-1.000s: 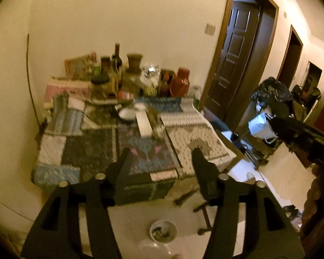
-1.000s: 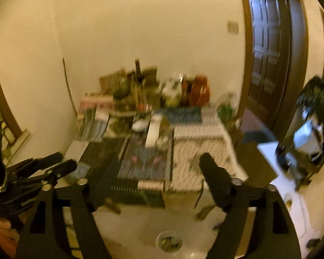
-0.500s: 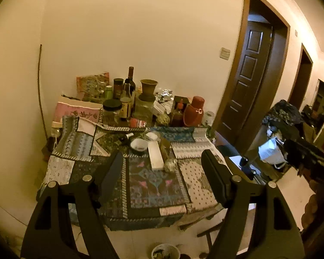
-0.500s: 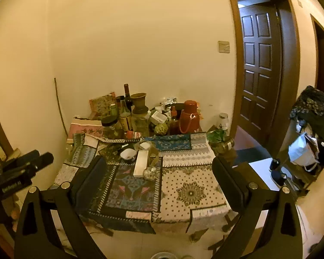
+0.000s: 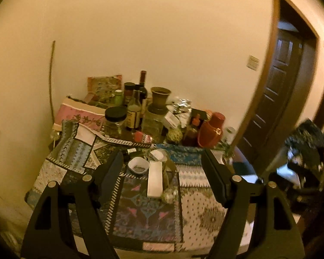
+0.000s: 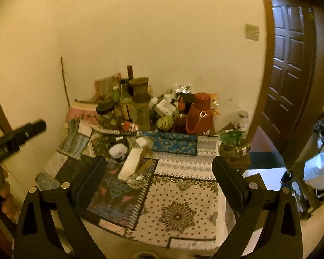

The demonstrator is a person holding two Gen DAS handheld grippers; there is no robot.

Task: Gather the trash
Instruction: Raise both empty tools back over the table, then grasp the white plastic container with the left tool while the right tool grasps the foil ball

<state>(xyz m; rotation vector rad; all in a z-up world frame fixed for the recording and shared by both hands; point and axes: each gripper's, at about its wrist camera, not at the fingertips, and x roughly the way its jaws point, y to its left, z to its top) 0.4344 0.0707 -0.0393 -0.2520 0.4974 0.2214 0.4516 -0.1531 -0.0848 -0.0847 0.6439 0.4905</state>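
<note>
Our left claw (image 5: 162, 168) and right claw (image 6: 159, 172) are spread wide, pinching nothing, above the patchwork-cloth table (image 6: 183, 205) crowded with bottles and jars (image 5: 131, 112).

Table (image 6: 190, 226), patchwork patterned cloth cover: glass jars and bottles (image 5: 133, 116) along wall edge; white bowl (image 5: 138, 166), long white box (image 5: 155, 179) mid-table.

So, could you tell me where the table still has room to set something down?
The dotted cream cloth at the near right corner is bare, right of the white box and foil ball. The back, around the red jug and bottles, is crowded.
</note>
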